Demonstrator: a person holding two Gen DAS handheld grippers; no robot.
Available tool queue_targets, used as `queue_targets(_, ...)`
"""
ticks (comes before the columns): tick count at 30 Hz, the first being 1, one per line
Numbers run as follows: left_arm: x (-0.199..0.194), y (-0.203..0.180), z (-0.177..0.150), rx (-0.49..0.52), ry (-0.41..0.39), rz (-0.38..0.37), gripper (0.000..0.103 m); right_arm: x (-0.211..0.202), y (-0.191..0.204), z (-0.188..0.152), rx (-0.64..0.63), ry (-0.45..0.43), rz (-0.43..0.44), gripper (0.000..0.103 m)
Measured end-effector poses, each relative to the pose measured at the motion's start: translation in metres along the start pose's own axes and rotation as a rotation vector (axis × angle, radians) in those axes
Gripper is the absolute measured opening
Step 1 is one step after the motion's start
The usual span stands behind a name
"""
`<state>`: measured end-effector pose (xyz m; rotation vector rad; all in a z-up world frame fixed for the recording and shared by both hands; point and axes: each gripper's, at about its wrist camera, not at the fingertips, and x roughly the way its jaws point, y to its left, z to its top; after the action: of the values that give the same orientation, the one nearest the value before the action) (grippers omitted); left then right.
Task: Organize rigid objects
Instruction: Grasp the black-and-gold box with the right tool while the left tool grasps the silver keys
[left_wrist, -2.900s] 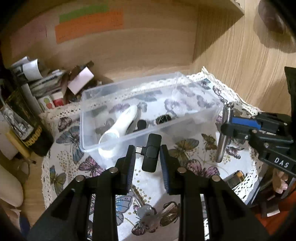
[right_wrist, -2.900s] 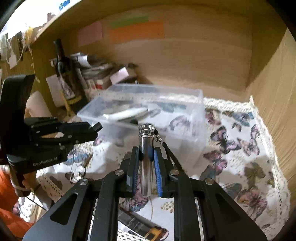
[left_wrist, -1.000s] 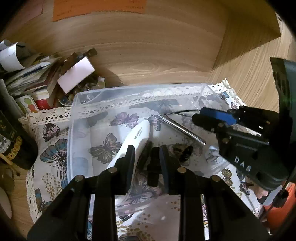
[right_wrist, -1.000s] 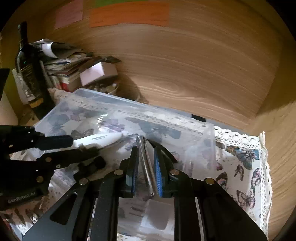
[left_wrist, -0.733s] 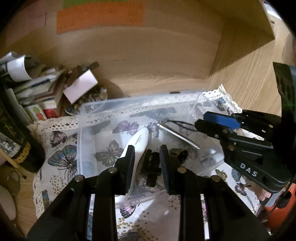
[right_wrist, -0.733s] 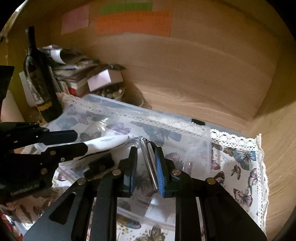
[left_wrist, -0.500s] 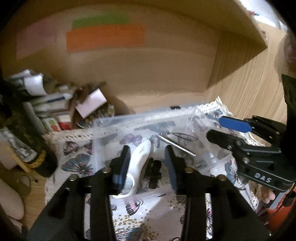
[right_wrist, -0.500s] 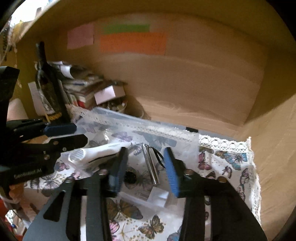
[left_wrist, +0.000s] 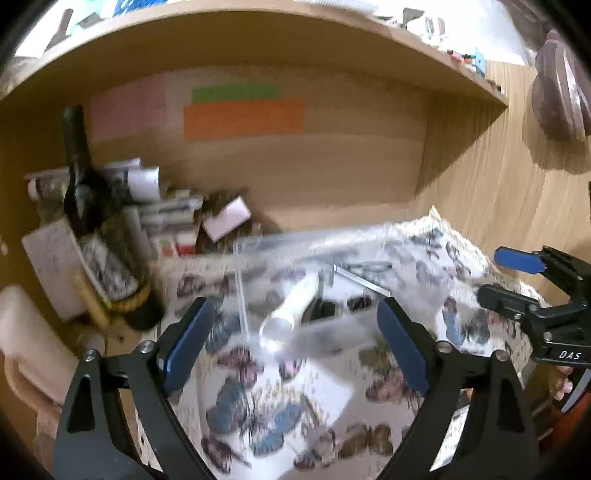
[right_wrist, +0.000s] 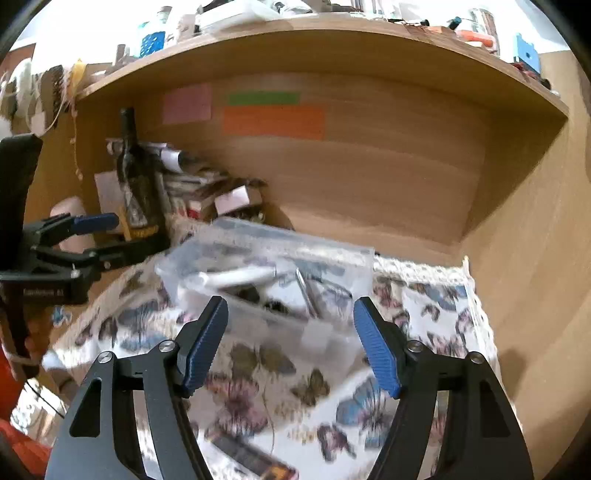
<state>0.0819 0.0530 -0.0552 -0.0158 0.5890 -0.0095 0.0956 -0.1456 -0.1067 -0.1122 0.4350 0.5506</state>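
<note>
A clear plastic bin (left_wrist: 255, 245) (right_wrist: 354, 254) sits on the butterfly cloth (left_wrist: 255, 410) (right_wrist: 443, 317). Inside it lie a white handheld device (left_wrist: 293, 299) (right_wrist: 240, 276), a silver metal tube (left_wrist: 364, 282) (right_wrist: 306, 291) and small black items (left_wrist: 325, 308) (right_wrist: 251, 293). My left gripper (left_wrist: 295, 345) is open and empty, held back above the cloth in front of the bin. My right gripper (right_wrist: 291, 343) is open and empty, also in front of the bin. Each gripper shows in the other's view, the left one (right_wrist: 79, 236) and the right one (left_wrist: 524, 280).
A dark wine bottle (left_wrist: 96, 229) (right_wrist: 138, 184) stands at the left beside stacked papers and small boxes (left_wrist: 177, 218). A dark flat object with an orange end (right_wrist: 251, 458) lies on the cloth near me. Wooden walls close the back and right; a shelf runs overhead.
Both grippers opened, left the black adapter and the silver tube in the bin, and pulled back and up away from it.
</note>
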Motion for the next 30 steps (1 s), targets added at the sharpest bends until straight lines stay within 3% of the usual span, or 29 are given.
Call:
queue_targets(7, 0.002, 0.001, -0.039, -0.029, 0.105, 0.000, 0.091, -0.003, 0.008, -0.041, 0.028, 0.071, 0.032, 0.072)
queue_targets(16, 0.017, -0.011, -0.084, -0.019, 0.212, -0.013, 0.091, 0.029, 0.018, -0.089, 0.083, 0.239, 0.121, 0.072)
queue_targets(21, 0.032, -0.007, -0.096, -0.064, 0.260, -0.016, 0.091, 0.042, 0.018, -0.103, 0.075, 0.283, 0.092, 0.072)
queue_targets(23, 0.038, -0.005, -0.097, -0.068, 0.285, -0.029, 0.085, 0.046, 0.015, -0.105, 0.079, 0.295, 0.086, 0.071)
queue_targets(30, 0.045, -0.019, -0.109, 0.005, 0.328, -0.078, 0.073, 0.043, 0.009, -0.107, 0.086, 0.280, 0.056, 0.043)
